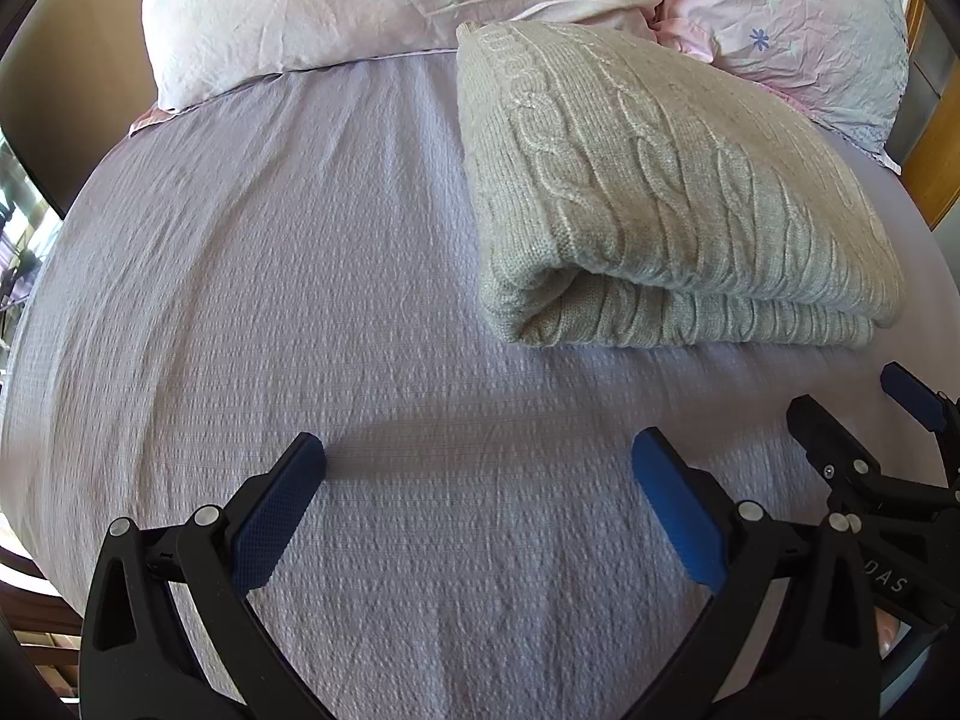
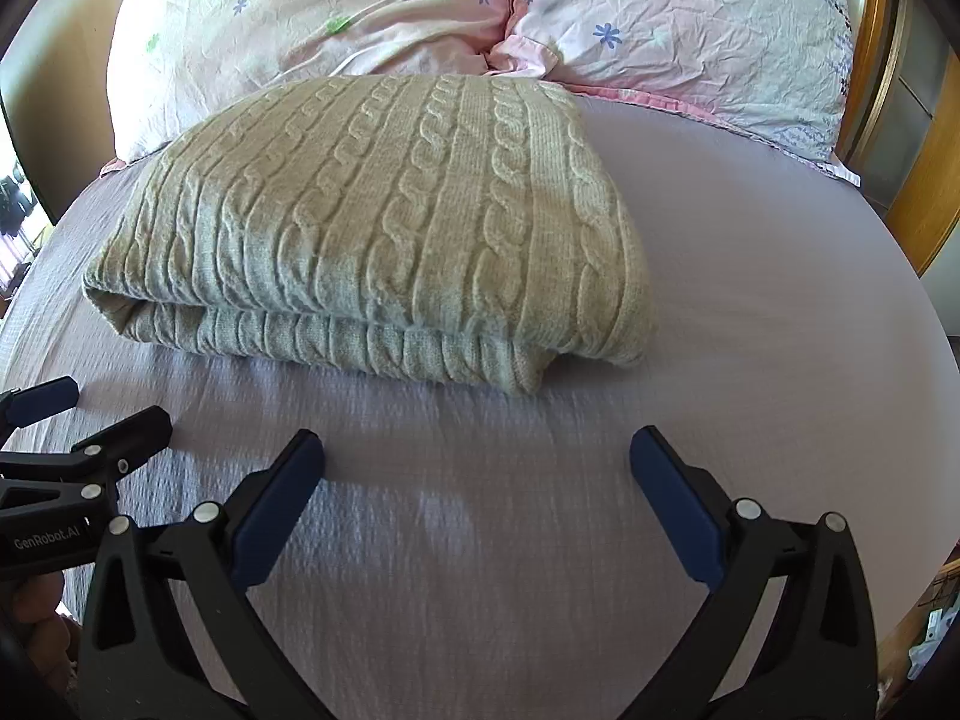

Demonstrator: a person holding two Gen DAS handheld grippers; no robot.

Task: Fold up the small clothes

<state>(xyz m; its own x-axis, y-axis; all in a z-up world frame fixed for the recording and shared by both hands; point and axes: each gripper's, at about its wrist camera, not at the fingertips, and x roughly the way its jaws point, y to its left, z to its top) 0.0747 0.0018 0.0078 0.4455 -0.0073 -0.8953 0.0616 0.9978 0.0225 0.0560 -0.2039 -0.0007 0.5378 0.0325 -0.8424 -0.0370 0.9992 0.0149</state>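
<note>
Folded already into a thick rectangle: sweater, lying on the bed toward the head end, far edge touching 2 pillows. Cable-knit, pale grey-green, raised braids running front to back, 2 layers showing at the rounded near fold. Probably soft, bulky and springy, light for its size, not slippery; likely to sag and unfold if lifted by 1 corner. Best taken at both near corners, pinching through all layers. Sheet lilac, finely waffled. Pillowcases pink, crinkled, printed with flowers and a tree. Left gripper spread wide, empty, above bare sheet. Right gripper likewise wide, holding nothing, just short of the near fold.
</note>
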